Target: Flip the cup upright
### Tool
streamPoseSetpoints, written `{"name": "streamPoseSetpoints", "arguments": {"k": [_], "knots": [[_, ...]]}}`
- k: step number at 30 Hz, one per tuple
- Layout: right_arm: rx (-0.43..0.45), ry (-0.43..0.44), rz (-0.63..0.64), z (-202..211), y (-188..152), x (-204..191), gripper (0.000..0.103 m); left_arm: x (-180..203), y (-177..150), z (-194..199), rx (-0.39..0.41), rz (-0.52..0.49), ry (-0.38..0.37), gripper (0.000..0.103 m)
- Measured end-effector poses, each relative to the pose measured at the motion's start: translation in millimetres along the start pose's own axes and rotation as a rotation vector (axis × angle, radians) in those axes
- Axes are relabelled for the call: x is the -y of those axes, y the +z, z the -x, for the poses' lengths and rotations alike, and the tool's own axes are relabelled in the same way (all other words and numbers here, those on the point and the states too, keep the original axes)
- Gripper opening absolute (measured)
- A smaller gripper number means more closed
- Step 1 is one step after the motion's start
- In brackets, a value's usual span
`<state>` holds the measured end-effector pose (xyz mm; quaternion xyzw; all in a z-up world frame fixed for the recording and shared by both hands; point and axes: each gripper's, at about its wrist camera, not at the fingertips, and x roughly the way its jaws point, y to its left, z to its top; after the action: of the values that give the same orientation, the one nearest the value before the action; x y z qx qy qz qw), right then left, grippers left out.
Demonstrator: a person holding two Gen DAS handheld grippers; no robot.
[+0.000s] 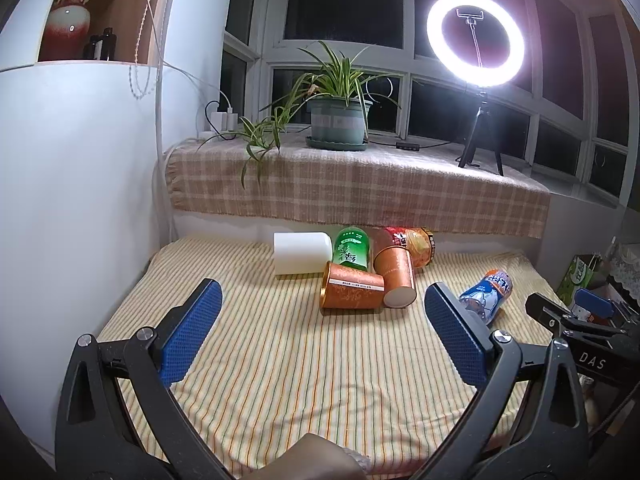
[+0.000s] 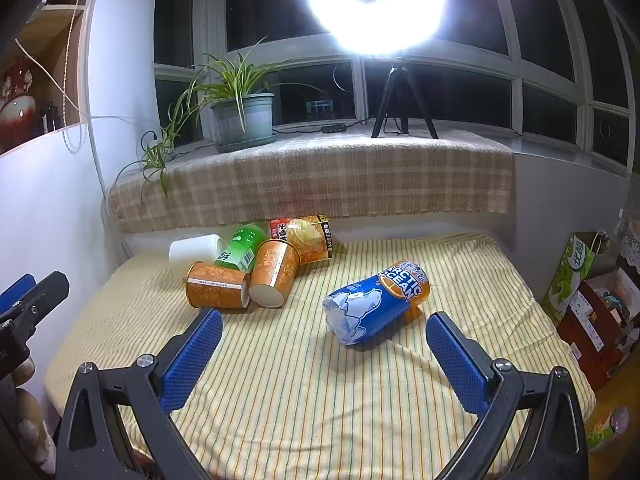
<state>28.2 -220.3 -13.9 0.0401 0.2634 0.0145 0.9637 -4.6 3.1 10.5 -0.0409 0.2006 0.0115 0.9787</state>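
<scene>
Several cups lie on their sides on a striped cloth (image 1: 300, 368): a white cup (image 1: 302, 254), a green cup (image 1: 352, 249), two orange patterned cups (image 1: 352, 292) (image 1: 396, 276), a yellow-red cup (image 1: 418, 244) and a blue "Arctic Ocean" cup (image 2: 376, 306). My left gripper (image 1: 324, 336) is open and empty, short of the orange cups. My right gripper (image 2: 324, 354) is open and empty, just in front of the blue cup, which also shows in the left wrist view (image 1: 486, 290). The right gripper also shows in the left wrist view (image 1: 572, 314).
A white wall (image 1: 80, 200) bounds the left side. A checked-cloth sill (image 1: 360, 184) at the back holds a potted plant (image 1: 338, 116) and a ring light on a tripod (image 1: 476, 40). Boxes and bags (image 2: 592, 292) stand to the right of the cloth.
</scene>
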Motion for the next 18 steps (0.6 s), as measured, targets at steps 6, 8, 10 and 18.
{"name": "streamPoseSetpoints", "arguments": {"k": [6,8,10,18], "knots": [[0.003,-0.002,0.001,2.7,-0.3,-0.7,0.103,-0.3,0.4,6.0,0.006,0.004,-0.001,0.103],[0.004,-0.002,-0.001,6.0,-0.6,-1.2,0.103,-0.3,0.5,5.8,0.006,0.003,-0.001,0.103],[0.004,-0.003,-0.002,7.8,-0.7,-2.1,0.103,-0.5,0.6,5.8,0.005,0.003,-0.002,0.103],[0.005,0.000,-0.002,17.4,-1.9,-3.9,0.103,-0.9,1.0,8.7,0.008,0.003,0.000,0.103]]}}
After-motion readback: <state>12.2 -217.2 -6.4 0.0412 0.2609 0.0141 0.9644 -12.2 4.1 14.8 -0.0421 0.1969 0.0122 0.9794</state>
